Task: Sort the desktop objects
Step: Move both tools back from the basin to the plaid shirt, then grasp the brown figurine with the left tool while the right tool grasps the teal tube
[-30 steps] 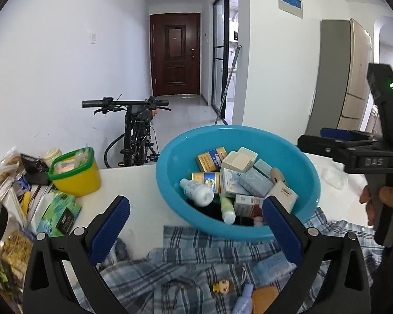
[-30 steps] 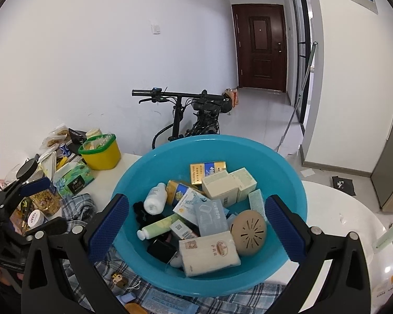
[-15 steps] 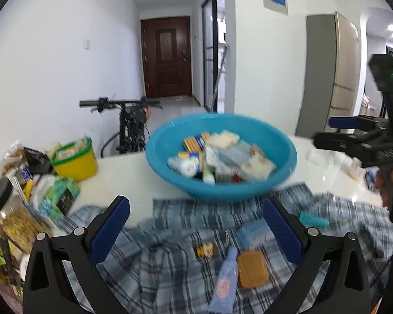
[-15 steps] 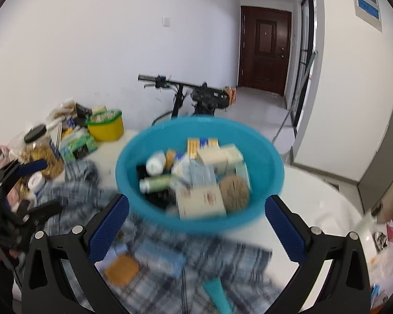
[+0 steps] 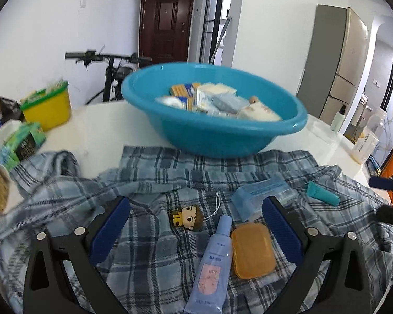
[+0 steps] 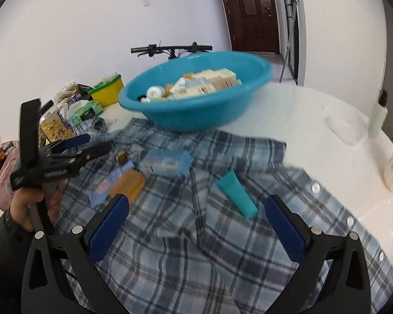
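Desktop objects are split between two spots here: a pile inside the blue basin [image 5: 212, 133] at the back of the white worktop [image 6: 314, 120], and five loose ones lying on a blue plaid shirt [image 5: 149, 248] spread in front of it. The basin's near edge sits on the shirt's far edge.

Counting the loose stuff: one pale blue tube [image 5: 213, 264] with a pink patch, one orange soap-like case [image 5: 252, 250] touching its right side, one little cartoon figure keychain [image 5: 187, 217] just beyond the tube's cap, one light blue packet [image 5: 262, 195] further back, and one teal tube [image 5: 322, 189] off to the right, well apart from the rest. What's in the basin is mostly small boxes plus at least one white bottle [image 6: 156, 93]; too blurry for a real count.

Left gripper [image 5: 195, 231] hangs over the shirt with its fingers wide and closing. The blue tube, orange case and keychain all lie in the gap between them, but nothing's gripped. Right gripper [image 6: 196, 229] has its fingers spread wide too, holding nothing, with the teal tube [image 6: 237, 193] lying just beyond the gap.

Off to the left there's one yellow tub [image 5: 47, 108] with a green rim, one green box [image 5: 21, 144] and some snack bags.
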The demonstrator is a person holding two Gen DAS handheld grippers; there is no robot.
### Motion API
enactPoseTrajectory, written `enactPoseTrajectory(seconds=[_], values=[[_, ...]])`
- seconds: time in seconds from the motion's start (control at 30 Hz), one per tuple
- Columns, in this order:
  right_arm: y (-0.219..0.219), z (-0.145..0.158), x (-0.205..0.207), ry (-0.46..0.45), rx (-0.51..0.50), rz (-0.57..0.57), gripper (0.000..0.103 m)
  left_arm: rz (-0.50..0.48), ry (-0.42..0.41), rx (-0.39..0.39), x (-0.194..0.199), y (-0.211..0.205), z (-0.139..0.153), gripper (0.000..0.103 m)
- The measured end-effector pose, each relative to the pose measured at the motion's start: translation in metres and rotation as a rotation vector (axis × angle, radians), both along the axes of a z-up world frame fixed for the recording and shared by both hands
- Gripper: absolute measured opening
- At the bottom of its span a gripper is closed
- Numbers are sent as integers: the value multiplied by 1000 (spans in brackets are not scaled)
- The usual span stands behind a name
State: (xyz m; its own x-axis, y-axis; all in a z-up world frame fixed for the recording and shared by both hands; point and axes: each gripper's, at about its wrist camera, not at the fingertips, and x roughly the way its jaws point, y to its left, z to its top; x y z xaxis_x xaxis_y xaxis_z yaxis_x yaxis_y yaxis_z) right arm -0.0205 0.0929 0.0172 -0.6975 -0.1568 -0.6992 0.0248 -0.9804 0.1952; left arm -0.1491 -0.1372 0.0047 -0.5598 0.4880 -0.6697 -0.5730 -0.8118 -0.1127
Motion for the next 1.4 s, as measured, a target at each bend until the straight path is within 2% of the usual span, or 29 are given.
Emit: enactPoseTrajectory(seconds=[0.1,0.17,0.27,0.43,0.5,0.57,0.67,0.73,0.77,0.8,1.13,1.23,1.33,1.4], values=[[10,-7,5,-11,-14,-28,103,-11,-66,-6,-11,7,-17,75],[16,-12,7,-19,-21,-40,103,-11,-107,-33,-17,11,-30,70],[22,-17,7,-28,-29,-51,103,-20,-126,-46,-19,15,-40,69],[25,-25,4,-42,-41,-47,103,-6,-100,-70,-21,20,-41,68],[24,-28,2,-49,-47,-42,103,-7,-117,-66,-24,21,-43,55],[21,-30,1,-56,-50,-36,103,-2,-134,-64,-27,19,-44,52],[19,-33,0,-64,-56,-23,103,0,-135,-58,-27,18,-44,36],[17,-35,0,-69,-54,-21,103,-3,-130,-66,-25,17,-44,32],[16,-35,0,-70,-51,-20,103,-5,-124,-66,-24,17,-43,22],[15,-35,0,-70,-52,-18,103,-5,-118,-69,-22,17,-42,18],[8,-36,2,-78,-52,-11,103,36,-83,-67,-26,10,-26,18],[5,-38,2,-87,-48,-7,103,14,-105,-82,-37,16,-25,18],[3,-40,2,-92,-52,-1,103,-6,-74,-110,-37,26,-22,21],[3,-42,2,-97,-53,4,103,-26,-82,-126,-38,34,-24,22]])
